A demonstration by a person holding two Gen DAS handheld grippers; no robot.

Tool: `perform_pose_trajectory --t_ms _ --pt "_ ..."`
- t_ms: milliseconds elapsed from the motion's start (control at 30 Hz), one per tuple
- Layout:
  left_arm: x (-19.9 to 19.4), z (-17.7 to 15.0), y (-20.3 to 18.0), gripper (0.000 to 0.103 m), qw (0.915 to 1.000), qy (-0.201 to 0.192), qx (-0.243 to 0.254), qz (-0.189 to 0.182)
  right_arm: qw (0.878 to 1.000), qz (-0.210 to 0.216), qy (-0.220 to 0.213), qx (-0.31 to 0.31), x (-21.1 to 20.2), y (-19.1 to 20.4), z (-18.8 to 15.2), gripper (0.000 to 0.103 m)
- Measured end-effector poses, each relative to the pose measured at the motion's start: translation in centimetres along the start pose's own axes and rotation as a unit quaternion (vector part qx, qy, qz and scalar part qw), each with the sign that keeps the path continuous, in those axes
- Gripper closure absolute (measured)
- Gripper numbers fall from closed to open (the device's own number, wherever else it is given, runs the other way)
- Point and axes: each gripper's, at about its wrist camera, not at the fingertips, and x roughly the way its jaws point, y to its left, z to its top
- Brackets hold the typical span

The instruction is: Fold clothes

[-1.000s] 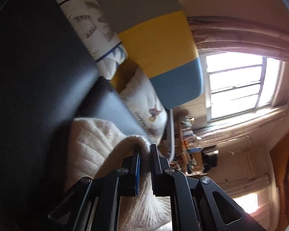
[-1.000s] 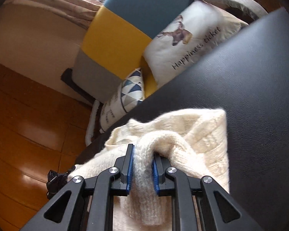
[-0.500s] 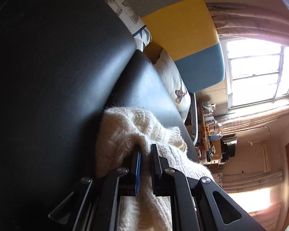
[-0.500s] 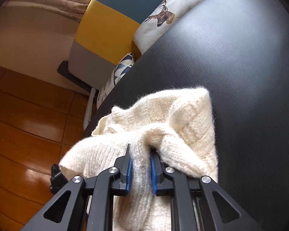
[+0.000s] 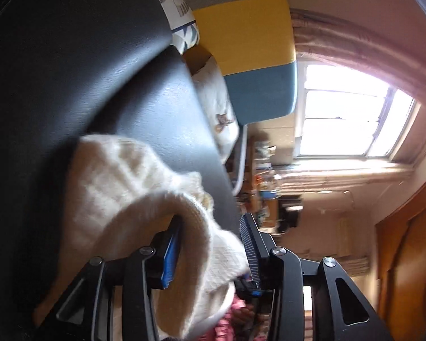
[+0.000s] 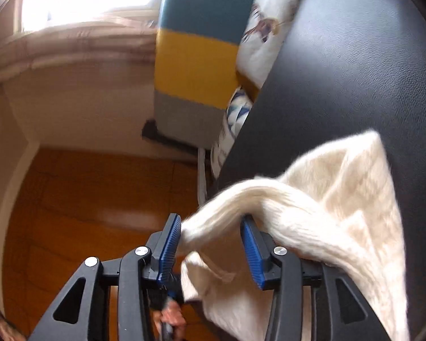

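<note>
As both sets of jaws spread, the left tool and right tool are letting go of the sweater: in each wrist view a thick fold of cream knit still passes between the blue pads, but there is daylight beside it and nothing is pinched. On the left the fold curls over one finger; on the right a rolled edge droops across the gap and over the other finger, so it could catch as the tools draw off.

Past the fingers the rest of the sweater lies bunched on the black worktop, close to its near edge, part of it hanging off toward the tools.

It looks a soft, chunky knit, light for its bulk, limp and stretchy. I'd judge it will sag and spring out of any crease, and the fuzzy yarn should grip ribbed pads well, maybe too well. Best taken at a firm edge such as a hem, cuff or shoulder seam, not mid-panel, where it would only stretch.

Beyond the worktop stand cushions, a chair in blue, yellow and grey, and a bright window.
</note>
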Motion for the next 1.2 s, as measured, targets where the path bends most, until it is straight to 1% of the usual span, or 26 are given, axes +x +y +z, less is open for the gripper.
perform_pose_trajectory --t_ms 67,133,200,233,267,333,400,467,533,567,600,633,667,767,833,867,900,933,1000,1033,1133,1167,1200 --pt "0.3 1.2 0.2 0.062 0.9996 -0.017 -0.023 -0.01 0.999 -0.023 -0.02 0.017 0.5 -1.0 1.0 0.054" --pt "-0.1 2.2 0.8 0.062 0.9984 -0.038 -0.042 -0.001 0.998 -0.039 -0.026 0.03 0.8 -1.7 1.4 0.054" --pt "-0.8 2.9 1.3 0.062 0.9972 -0.05 -0.054 0.004 0.998 -0.048 -0.027 0.007 0.4 -1.1 1.1 0.054" --pt "-1.3 2.9 1.3 0.062 0.9974 -0.054 -0.045 0.016 0.998 -0.051 -0.026 -0.011 0.0 -0.6 0.8 0.054" --pt "-2.0 2.8 1.2 0.058 0.9976 -0.056 -0.025 0.034 0.998 -0.054 -0.026 -0.028 -0.3 0.0 0.5 0.054" --pt "-3.2 2.4 0.8 0.053 0.9956 -0.06 0.016 0.07 0.994 -0.079 -0.015 -0.077 -1.7 0.9 -0.5 0.054" --pt "-4.4 2.0 0.5 0.051 0.9906 -0.063 0.057 0.107 0.983 -0.12 0.005 -0.136 -2.5 1.8 -2.5 0.054" --pt "-4.6 0.6 0.4 0.051 0.9827 -0.046 0.106 0.145 0.967 -0.17 0.026 -0.189 -2.5 2.5 -4.6 0.054" --pt "-4.5 -1.0 0.3 0.051 0.9717 -0.022 0.152 0.179 0.946 -0.224 0.036 -0.233 -2.5 2.7 -6.5 0.054" --pt "-4.3 -1.9 0.4 0.051 0.9682 -0.012 0.166 0.187 0.935 -0.248 0.036 -0.249 -2.6 2.7 -7.4 0.054" --pt "-4.2 -2.8 0.5 0.051 0.966 -0.004 0.177 0.189 0.929 -0.261 0.034 -0.259 -3.0 2.5 -8.1 0.054" --pt "-4.1 -3.5 0.6 0.051 0.9641 0.003 0.188 0.188 0.927 -0.262 0.032 -0.265 -3.4 2.2 -8.7 0.054" --pt "-4.1 -4.2 0.6 0.049 0.9618 0.006 0.197 0.19 0.928 -0.26 0.03 -0.265 -3.6 2.0 -9.0 0.054" --pt "-3.4 -5.1 0.7 0.049 0.9567 0.008 0.21 0.202 0.932 -0.258 0.028 -0.253 -3.9 1.1 -9.3 0.054" --pt "-3.1 -5.2 0.6 0.051 0.9541 0.005 0.215 0.208 0.933 -0.256 0.025 -0.251 -3.6 0.8 -9.2 0.054" --pt "-3.1 -5.3 0.3 0.062 0.9535 0.002 0.219 0.207 0.933 -0.256 0.024 -0.251 -3.6 0.8 -9.3 0.054" --pt "-3.1 -5.3 0.1 0.095 0.9544 0.003 0.22 0.202 0.932 -0.257 0.025 -0.252 -3.5 0.8 -9.3 0.054" --pt "-3.5 -5.3 -0.3 0.097 0.9577 0.005 0.218 0.189 0.931 -0.259 0.026 -0.254 -3.4 0.8 -9.3 0.054" --pt "-4.7 -5.6 -1.0 0.097 0.9659 0.007 0.208 0.154 0.928 -0.266 0.031 -0.259 -3.5 1.0 -9.6 0.054" --pt "-5.5 -6.0 -1.5 0.097 0.9683 0.007 0.206 0.142 0.925 -0.272 0.034 -0.262 -3.6 1.0 -9.8 0.055" --pt "-8.7 -7.8 -1.5 0.097 0.9724 0.002 0.195 0.127 0.92 -0.283 0.041 -0.268 -4.0 0.7 -10.3 0.056" --pt "-9.2 -8.0 -0.7 0.097 0.9718 0.003 0.189 0.141 0.92 -0.282 0.041 -0.268 -4.1 0.5 -10.4 0.056" --pt "-9.3 -8.0 0.6 0.097 0.9689 0.006 0.181 0.169 0.923 -0.275 0.038 -0.266 -4.2 0.1 -10.4 0.057"
